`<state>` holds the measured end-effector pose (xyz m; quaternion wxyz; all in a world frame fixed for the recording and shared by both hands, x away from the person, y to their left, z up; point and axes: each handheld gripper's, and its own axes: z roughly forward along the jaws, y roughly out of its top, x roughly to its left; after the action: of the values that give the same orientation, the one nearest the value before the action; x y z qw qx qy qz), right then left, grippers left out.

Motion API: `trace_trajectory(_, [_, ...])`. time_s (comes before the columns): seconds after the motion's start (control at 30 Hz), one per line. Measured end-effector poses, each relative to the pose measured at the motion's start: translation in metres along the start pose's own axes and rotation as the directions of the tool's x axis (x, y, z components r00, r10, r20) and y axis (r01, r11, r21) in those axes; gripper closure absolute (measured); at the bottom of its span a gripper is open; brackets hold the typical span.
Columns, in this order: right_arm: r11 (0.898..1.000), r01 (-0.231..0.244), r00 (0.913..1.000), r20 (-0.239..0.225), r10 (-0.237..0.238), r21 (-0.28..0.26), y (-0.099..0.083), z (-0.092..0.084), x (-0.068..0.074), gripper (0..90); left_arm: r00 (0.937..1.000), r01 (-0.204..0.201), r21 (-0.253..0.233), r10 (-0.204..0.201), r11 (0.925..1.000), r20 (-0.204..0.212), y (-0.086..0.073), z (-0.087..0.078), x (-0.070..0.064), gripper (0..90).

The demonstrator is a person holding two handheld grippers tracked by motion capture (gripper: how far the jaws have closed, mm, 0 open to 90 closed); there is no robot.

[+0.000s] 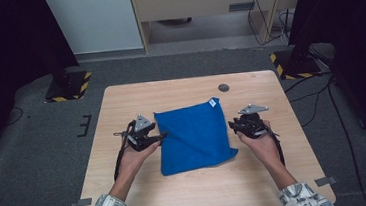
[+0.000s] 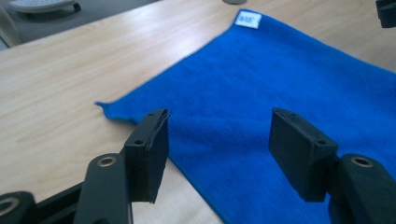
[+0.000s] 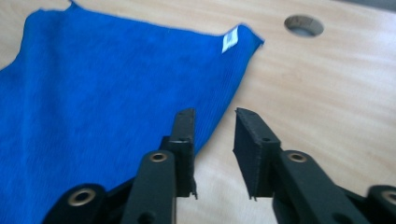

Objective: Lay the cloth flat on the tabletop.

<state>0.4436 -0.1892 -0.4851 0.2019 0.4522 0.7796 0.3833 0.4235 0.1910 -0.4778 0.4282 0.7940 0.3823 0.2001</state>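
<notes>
The left gripper (image 1: 160, 136) sits at the left edge of a blue cloth (image 1: 194, 134), held in the person's left hand (image 1: 134, 157). In the left gripper view its two black jaws stand wide apart above the cloth's edge, with nothing pressed between them; one jaw is over the bare wood beside the edge, the other over the blue fabric.

The right gripper (image 1: 233, 124) is at the cloth's right edge, held in the right hand (image 1: 261, 144). In the right gripper view its jaws are a narrow gap apart, open, with only bare wood showing in the gap; the left jaw hangs over the cloth's edge, the other over bare wood.

The cloth lies flat near the middle of a light wooden table (image 1: 120, 101), turned slightly so its corners point toward the table's edges. A small white label (image 1: 213, 102) marks its far right corner. Beyond that corner, near the table's far edge, is a round cable hole (image 1: 224, 87).
</notes>
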Motion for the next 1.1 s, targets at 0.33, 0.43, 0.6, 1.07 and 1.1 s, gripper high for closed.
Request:
trace_trajectory(0.33, [1.0,0.01,0.9996,-0.026,-0.01,0.026,-0.029,-0.024,0.007,74.8,0.998,-0.057,0.044,0.056,0.9974,0.031,-0.027,-0.007,-0.023,36.5])
trace_trajectory(0.43, [0.999,0.017,0.9992,-0.036,-0.015,0.037,-0.037,-0.026,0.007,78.6,0.9974,-0.067,0.065,0.065,0.9956,0.029,-0.034,-0.008,-0.026,36.5])
trace_trajectory(0.6, [0.999,-0.01,0.9988,-0.047,0.012,0.044,-0.038,-0.024,0.004,83.6,0.9966,-0.082,0.123,0.079,0.989,0.022,-0.044,-0.007,-0.036,36.9])
trace_trajectory(1.07, [0.989,0.029,0.9988,-0.043,-0.023,0.147,-0.044,-0.005,0.022,79.0,0.9977,-0.063,0.163,0.058,0.9847,0.036,-0.053,0.003,-0.03,37.3])
trace_trajectory(1.1, [0.985,0.032,0.9992,-0.03,-0.028,0.168,-0.045,-0.003,0.022,78.5,0.9974,-0.067,0.164,0.062,0.9841,0.038,-0.053,0.003,-0.031,37.7])
